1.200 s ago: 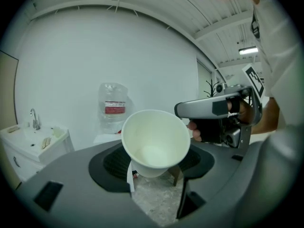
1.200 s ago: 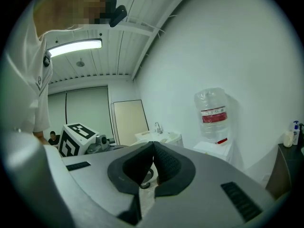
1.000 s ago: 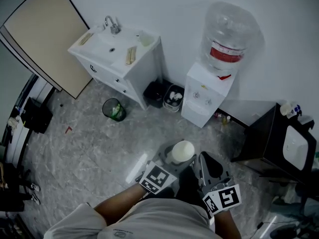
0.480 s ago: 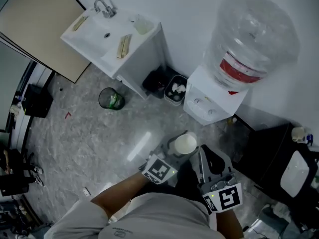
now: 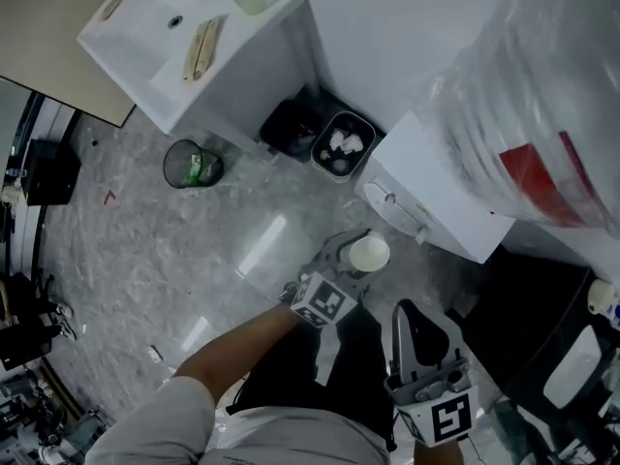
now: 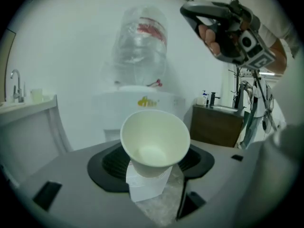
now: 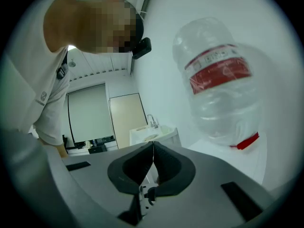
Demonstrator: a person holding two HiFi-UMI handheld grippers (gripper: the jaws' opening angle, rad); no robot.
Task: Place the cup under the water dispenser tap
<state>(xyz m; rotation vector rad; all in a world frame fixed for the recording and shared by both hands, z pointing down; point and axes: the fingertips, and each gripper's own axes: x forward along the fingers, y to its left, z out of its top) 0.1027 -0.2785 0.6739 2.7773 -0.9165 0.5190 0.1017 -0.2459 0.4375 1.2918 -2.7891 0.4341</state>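
White paper cup point(image 6: 154, 137) is clamped in wide-set left gripper point(image 5: 356, 256), facing water dispenser point(image 6: 137, 103); right gripper point(image 7: 153, 151) is closed, empty.

Place: office washroom-pantry corner, by the look of it.
Landmark: water dispenser point(image 5: 426, 197) against the white wall.
Left of it: sink cabinet point(image 5: 247, 71).
Between them: small bins point(image 5: 320, 153).
Underfoot: grey marbled floor point(image 5: 136, 250).

I'm over a grey marbled floor point(image 5: 145, 260) with a glare patch on it. White wall point(image 5: 387, 17) ahead. White sink cabinet point(image 5: 232, 76) stands against it, mesh wastebasket point(image 5: 192, 165) just beside, two black bins point(image 5: 291, 129) at the wall. Beige door point(image 5: 39, 27) left, dark cabinet point(image 5: 528, 318) right.
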